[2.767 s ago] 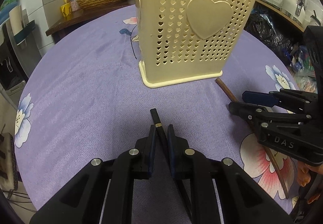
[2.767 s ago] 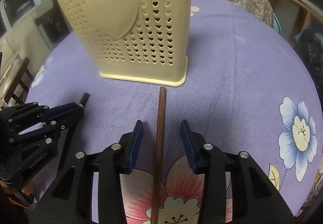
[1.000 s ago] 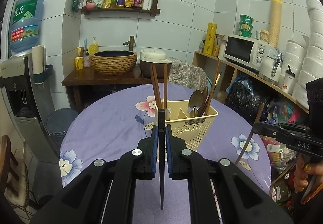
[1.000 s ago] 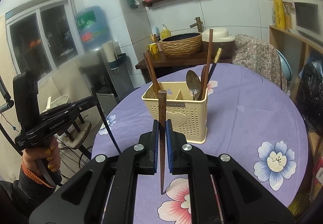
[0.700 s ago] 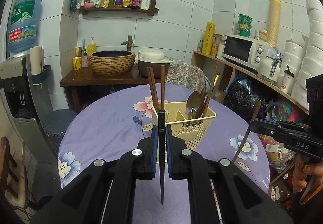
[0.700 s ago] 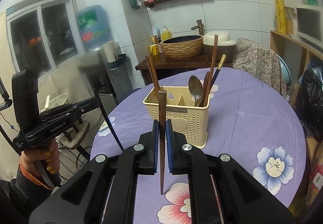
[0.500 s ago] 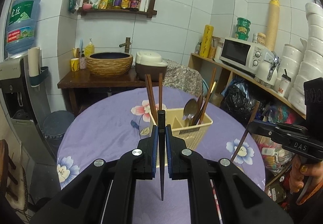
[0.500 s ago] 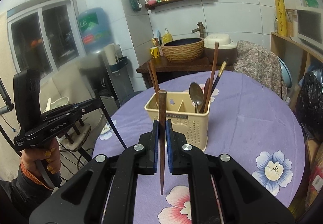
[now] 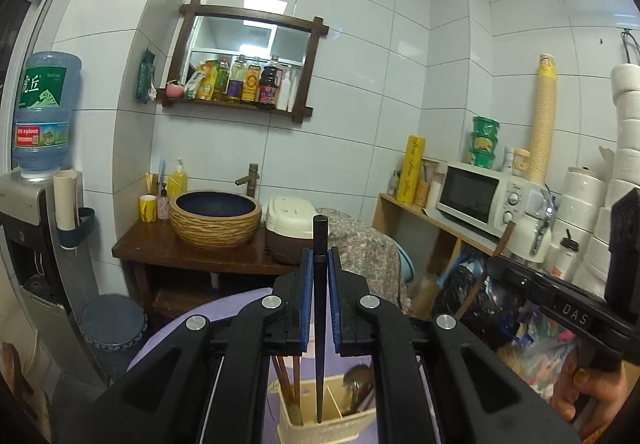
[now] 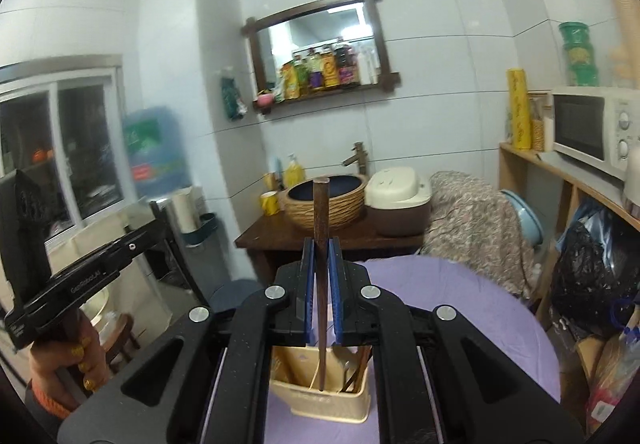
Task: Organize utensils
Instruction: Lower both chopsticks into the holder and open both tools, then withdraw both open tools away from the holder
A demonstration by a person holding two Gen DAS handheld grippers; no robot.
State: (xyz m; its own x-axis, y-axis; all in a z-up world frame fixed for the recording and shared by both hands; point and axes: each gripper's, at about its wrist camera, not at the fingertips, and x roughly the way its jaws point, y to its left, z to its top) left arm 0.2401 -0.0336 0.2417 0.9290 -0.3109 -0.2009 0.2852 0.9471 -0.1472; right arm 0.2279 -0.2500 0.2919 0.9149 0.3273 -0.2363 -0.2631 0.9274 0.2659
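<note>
Above purple table, each gripper clamped on 1 upright chopstick over holder

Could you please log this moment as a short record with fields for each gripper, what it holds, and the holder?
left gripper: shut on black chopstick, held upright, tip pointing down
right gripper: shut on brown chopstick, held upright
utensil holder: cream, on purple tablecloth, below both grippers
holder contents: spoon, other chopsticks

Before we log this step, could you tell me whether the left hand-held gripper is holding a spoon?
No, the left hand-held gripper is shut on a black chopstick held upright.
</note>
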